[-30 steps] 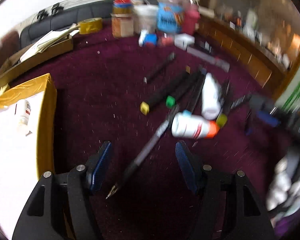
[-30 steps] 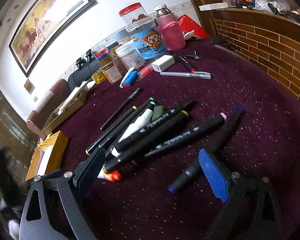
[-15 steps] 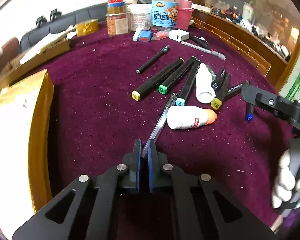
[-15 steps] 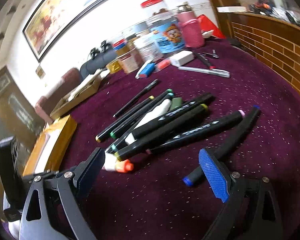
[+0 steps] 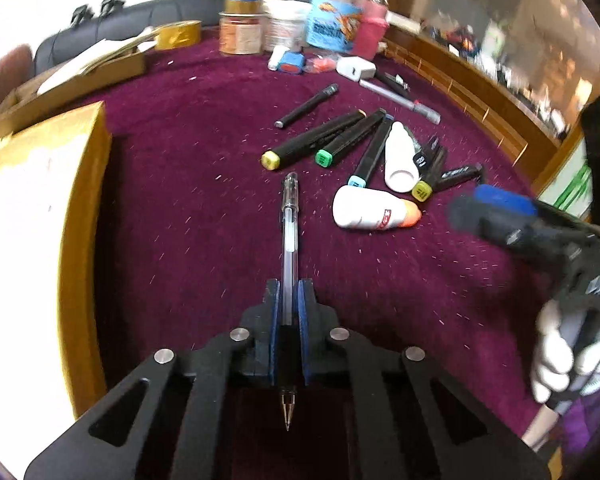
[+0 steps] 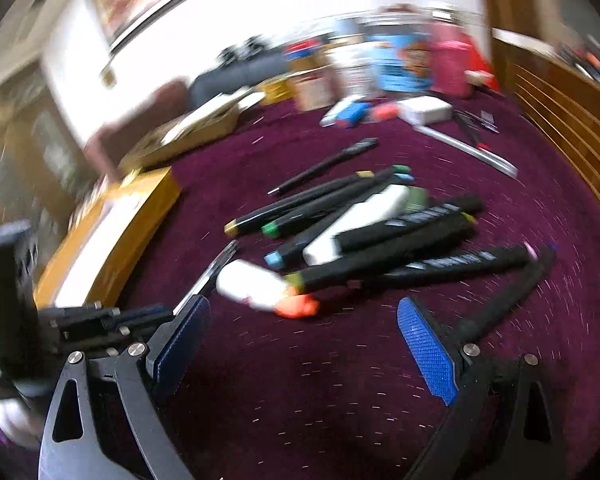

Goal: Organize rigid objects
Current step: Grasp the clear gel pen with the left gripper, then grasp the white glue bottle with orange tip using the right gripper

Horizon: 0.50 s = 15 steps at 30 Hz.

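My left gripper (image 5: 287, 300) is shut on a clear ballpoint pen (image 5: 289, 232), held lengthwise between the pads above the purple cloth, tip pointing back at the camera. Several black markers (image 5: 320, 142) with coloured caps and two white bottles, one with an orange cap (image 5: 374, 213), lie in a heap to the right. A gold-rimmed white box (image 5: 40, 216) stands at the left. My right gripper (image 6: 304, 344) is open and empty, just short of the orange-capped bottle (image 6: 260, 286) and the markers (image 6: 400, 240). The view is blurred.
Jars, tins and a pink flask (image 5: 370, 30) stand along the back edge, with a white charger (image 5: 355, 69) and a silver pen (image 5: 400, 100) in front. A cardboard box with papers (image 5: 80, 76) is at back left. A wooden ledge runs along the right.
My left gripper closed on the clear pen and has lifted it off the cloth, swinging it straight. My right gripper has moved left toward the orange-capped bottle, still open.
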Each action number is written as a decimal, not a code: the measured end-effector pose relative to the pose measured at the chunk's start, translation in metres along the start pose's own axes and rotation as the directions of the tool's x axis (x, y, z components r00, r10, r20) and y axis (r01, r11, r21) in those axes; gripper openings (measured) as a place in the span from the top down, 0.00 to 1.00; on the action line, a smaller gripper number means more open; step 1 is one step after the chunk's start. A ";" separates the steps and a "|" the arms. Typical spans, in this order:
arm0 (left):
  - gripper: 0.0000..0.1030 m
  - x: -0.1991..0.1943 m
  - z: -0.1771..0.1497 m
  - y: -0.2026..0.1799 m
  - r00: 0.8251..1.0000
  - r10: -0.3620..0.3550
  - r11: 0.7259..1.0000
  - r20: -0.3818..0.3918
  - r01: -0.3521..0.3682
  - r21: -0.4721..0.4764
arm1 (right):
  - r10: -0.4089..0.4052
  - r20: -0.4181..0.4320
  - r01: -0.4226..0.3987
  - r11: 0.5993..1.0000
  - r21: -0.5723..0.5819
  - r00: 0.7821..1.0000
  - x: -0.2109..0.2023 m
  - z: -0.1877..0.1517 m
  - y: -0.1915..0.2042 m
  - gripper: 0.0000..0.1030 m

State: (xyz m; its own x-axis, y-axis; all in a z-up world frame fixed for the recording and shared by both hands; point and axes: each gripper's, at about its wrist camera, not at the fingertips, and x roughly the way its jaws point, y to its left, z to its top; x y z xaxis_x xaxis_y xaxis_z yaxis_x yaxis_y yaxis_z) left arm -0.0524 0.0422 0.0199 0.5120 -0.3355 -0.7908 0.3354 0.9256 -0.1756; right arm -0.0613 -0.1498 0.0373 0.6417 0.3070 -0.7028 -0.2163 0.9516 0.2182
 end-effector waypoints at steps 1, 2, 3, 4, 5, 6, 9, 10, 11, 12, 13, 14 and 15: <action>0.94 -0.006 -0.003 0.005 1.000 -0.015 1.000 0.009 0.016 -0.024 | -0.008 -0.016 0.007 0.999 -0.053 1.000 0.004 0.001 0.009 0.11; 0.94 -0.012 -0.007 0.010 0.999 -0.029 0.998 0.020 0.030 -0.050 | -0.023 -0.030 0.020 0.994 -0.111 0.999 0.009 0.002 0.021 0.11; 0.94 -0.017 -0.009 0.013 0.999 -0.039 0.997 0.027 0.041 -0.072 | -0.039 -0.040 0.032 0.986 -0.162 0.998 0.013 0.002 0.030 0.11; 0.94 -0.022 -0.013 0.016 0.998 -0.051 0.994 0.035 0.054 -0.092 | -0.056 -0.046 0.045 0.977 -0.209 0.997 0.019 0.002 0.039 0.12; 0.94 -0.025 -0.015 0.018 0.997 -0.064 0.992 0.039 0.068 -0.104 | -0.068 -0.052 0.053 0.969 -0.242 0.996 0.025 0.002 0.046 0.16; 0.94 -0.027 -0.016 0.019 0.997 -0.072 0.991 0.040 0.076 -0.112 | -0.077 -0.059 0.058 0.961 -0.270 0.995 0.031 0.003 0.052 0.22; 0.94 -0.030 -0.019 0.018 0.995 -0.098 0.987 0.036 0.102 -0.126 | -0.114 -0.086 0.079 0.939 -0.334 0.990 0.049 0.005 0.065 0.42; 0.94 -0.031 -0.020 0.017 0.994 -0.102 0.986 0.036 0.106 -0.128 | -0.113 -0.109 0.070 0.938 -0.340 0.988 0.055 0.005 0.066 0.46; 0.94 -0.032 -0.021 0.016 0.994 -0.106 0.985 0.038 0.110 -0.129 | -0.130 -0.113 0.083 0.934 -0.346 0.985 0.060 0.004 0.067 0.48; 0.94 -0.033 -0.022 0.015 0.993 -0.110 0.985 0.042 0.115 -0.130 | -0.145 -0.111 0.098 0.932 -0.350 0.983 0.063 0.004 0.067 0.55; 0.94 -0.034 -0.023 0.014 0.993 -0.112 0.984 0.046 0.118 -0.130 | -0.164 -0.106 0.117 0.929 -0.351 0.981 0.065 0.003 0.067 0.56; 0.94 -0.036 -0.024 0.013 0.992 -0.115 0.984 0.051 0.121 -0.132 | -0.155 -0.107 0.111 0.935 -0.337 0.982 0.063 0.003 0.066 0.56; 0.94 -0.038 -0.026 0.014 0.991 -0.120 0.983 0.056 0.127 -0.136 | -0.143 -0.112 0.101 0.943 -0.317 0.983 0.061 0.003 0.063 0.56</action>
State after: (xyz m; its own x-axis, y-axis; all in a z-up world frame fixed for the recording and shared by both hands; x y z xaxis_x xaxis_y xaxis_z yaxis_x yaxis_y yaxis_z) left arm -0.0877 0.0721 0.0329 0.5114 -0.4537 -0.7298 0.2869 0.8907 -0.3526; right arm -0.0329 -0.0712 0.0102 0.5799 0.1649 -0.7979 -0.3728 0.9245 -0.0799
